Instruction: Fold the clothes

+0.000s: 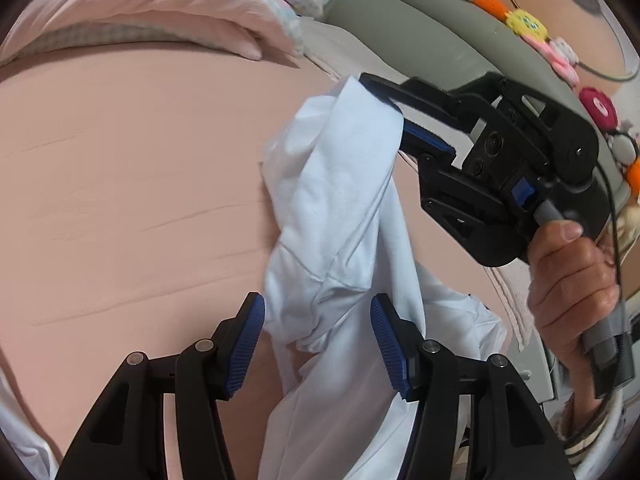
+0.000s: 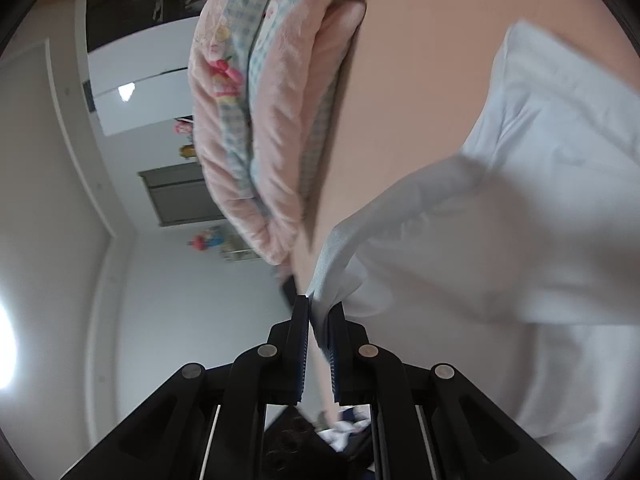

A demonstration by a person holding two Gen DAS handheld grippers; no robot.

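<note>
Pink bed sheet (image 1: 132, 168): smooth woven surface with a few shallow creases, filling the left of the left wrist view. A plush pink quilt (image 1: 132, 8) with checked panels lies folded along its far edge.

Left gripper (image 1: 318, 344): two black linkage fingers with ribbed blue pads (image 1: 246, 346), spread wide apart and clamping nothing. A bunched fold of the white garment (image 1: 340, 208) hangs in the gap between the pads; contact with either pad cannot be determined.

White garment: thin, soft, pale cloth with visible seams, lifted off the sheet and draped in loose vertical folds from its upper edge.

Right gripper (image 1: 394, 114): fingers closed on the garment's upper edge, confirmed in the right wrist view, where the pads (image 2: 302, 344) pinch a cloth edge between them. The unit is tilted, fingers pointing left across the bed. The person's right hand (image 1: 572, 296) wraps the grey handle below it, thumb uppermost.

Behind: a grey padded headboard (image 1: 420, 20) carrying small plush toys.
</note>
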